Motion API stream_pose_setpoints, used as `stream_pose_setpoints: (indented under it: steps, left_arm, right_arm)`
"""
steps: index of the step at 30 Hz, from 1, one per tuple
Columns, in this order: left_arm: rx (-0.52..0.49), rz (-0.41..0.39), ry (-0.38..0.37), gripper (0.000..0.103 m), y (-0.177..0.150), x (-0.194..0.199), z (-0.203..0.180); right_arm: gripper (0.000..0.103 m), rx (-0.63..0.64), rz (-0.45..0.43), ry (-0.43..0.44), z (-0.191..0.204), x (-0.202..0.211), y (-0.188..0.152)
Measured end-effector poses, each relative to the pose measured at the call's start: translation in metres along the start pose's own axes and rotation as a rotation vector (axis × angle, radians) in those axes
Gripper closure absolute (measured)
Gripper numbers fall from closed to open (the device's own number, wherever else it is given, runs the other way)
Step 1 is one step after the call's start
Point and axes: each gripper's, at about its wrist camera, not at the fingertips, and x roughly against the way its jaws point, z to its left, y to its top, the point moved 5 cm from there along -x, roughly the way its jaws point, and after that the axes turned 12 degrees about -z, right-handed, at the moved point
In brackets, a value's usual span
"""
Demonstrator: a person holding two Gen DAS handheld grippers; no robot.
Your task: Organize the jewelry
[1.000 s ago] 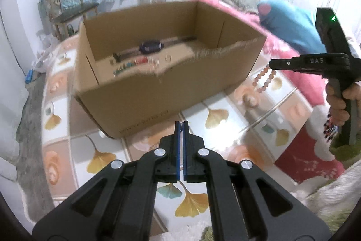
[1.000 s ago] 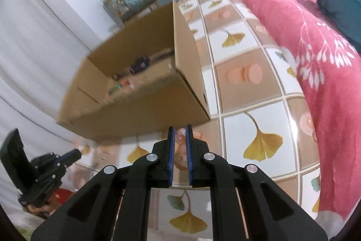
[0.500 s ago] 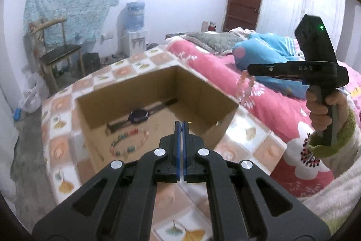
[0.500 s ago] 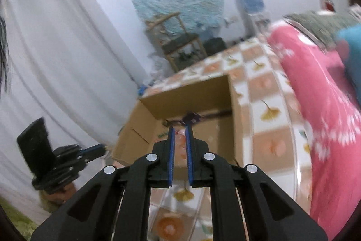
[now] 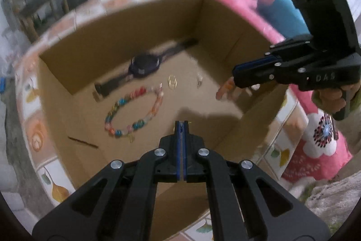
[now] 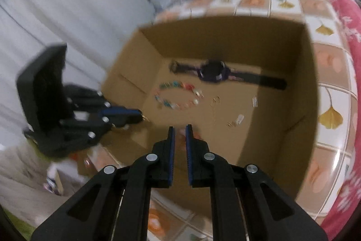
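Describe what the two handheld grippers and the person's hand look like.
Both grippers, left and right, are matte black plastic with blue finger pads and silver pivot bolts. Seen from the left view, the right one shows raised lettering, a green light and a pistol handle held by a bare hand with a greenish cuff.

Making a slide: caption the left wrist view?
Right gripper carries pink beads over a cardboard box holding a watch and colourful bracelet.

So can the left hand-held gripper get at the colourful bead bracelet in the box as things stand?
Probably yes: the cardboard box is open-topped, the left hand-held gripper hangs over it, and nothing covers the colourful bead bracelet. Its jaws are shut, though.
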Motion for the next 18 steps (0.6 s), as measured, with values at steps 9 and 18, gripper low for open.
stream_pose_setpoints:
  steps: [9,18]
  left_arm:
    - [0.057,0.022,0.015,0.082,-0.006,0.001,0.009]
    - [0.072,-0.168,0.075,0.062,0.002,0.059,0.002]
  right_arm:
    - [0.091,0.021,0.014,-0.095,-0.01,0.007,0.002]
    - [0.08,-0.048,-0.271,-0.163,-0.009,0.082,0.003]
